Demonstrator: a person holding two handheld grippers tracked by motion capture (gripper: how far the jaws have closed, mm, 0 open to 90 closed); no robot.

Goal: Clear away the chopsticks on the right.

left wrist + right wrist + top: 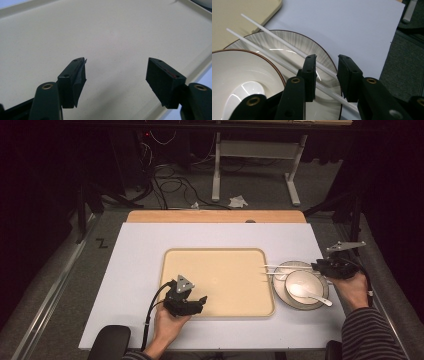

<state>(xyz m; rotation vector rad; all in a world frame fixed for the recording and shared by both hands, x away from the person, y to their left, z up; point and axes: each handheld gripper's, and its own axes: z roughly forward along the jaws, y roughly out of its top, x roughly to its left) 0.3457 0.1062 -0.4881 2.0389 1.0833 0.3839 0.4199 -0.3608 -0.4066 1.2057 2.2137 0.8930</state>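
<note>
- Right claw (326, 77): jaws partly spread, straddling the two white chopsticks (284, 53). Both sticks run through the gap; can't tell if the pads actually press on them.
- In the high view the right claw (320, 266) sits at the right rim of the plate (283, 270), pointing left across the surface. The right hand (353, 289) comes up from the bottom right, striped sleeve (371, 335) behind it, grey plate of the claw raised above it.
- Chopsticks (278, 269) lie side by side across the far part of the plate (312, 47), tips poking left over the edge of the tray (220, 312).
- White bowl (242, 75) sits on the plate, just beside the chopsticks on the near side. White spoon (311, 293) rests in the bowl (303, 282), handle sticking out to the lower right.
- Left claw (116, 71): jaws wide apart, nothing between them, hovering low over the bare beige tray (112, 32).
- High view: left claw (196, 304) is over the tray's near left corner, pointing right. Left hand (169, 322) enters from the bottom edge, cable (151, 307) looping off to its left.
- Tray sits centred on the white surface (135, 270). Plate and bowl are just beside the tray's right edge.
- Dark round object (109, 341) at the near left edge of the surface, well apart from both claws.
</note>
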